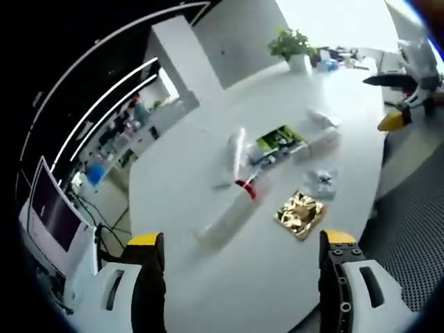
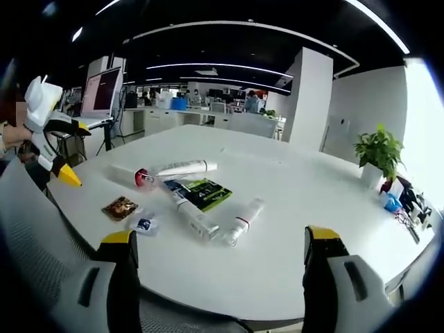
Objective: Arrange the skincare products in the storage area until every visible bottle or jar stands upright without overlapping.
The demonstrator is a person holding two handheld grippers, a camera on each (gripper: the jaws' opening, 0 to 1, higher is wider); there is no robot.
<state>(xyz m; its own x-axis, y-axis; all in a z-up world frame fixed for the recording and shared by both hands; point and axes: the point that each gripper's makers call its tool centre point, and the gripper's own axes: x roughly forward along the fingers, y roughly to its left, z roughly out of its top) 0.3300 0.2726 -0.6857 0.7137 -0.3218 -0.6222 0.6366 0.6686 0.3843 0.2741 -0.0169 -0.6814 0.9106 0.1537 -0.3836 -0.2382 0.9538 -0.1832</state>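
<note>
Smooth and glossy, a big white rounded table (image 2: 291, 208) is sitting in an open office with black ceilings and thin curved light strips; a leafy potted plant (image 2: 378, 156) is standing near its far edge and a monitor (image 2: 101, 90) is glowing on a stand beyond it. Skincare products are lying scattered near the table's middle, none upright: a long white tube with a red band (image 2: 135, 175), a second white tube (image 2: 186, 167) angling away beside it, a flat green-and-black box (image 2: 201, 193), a slim bottle (image 2: 193, 216) lying next to the box, and another white tube (image 2: 243, 220) resting close by. A shiny gold foil sachet (image 1: 300, 214) and a small crinkled blue-printed sachet (image 2: 143, 224) are lying nearer the edge.

The left gripper (image 1: 243, 257) and the right gripper (image 2: 218, 253) are both hovering above the table with their yellow-tipped black jaws spread wide apart, gripping nothing.
</note>
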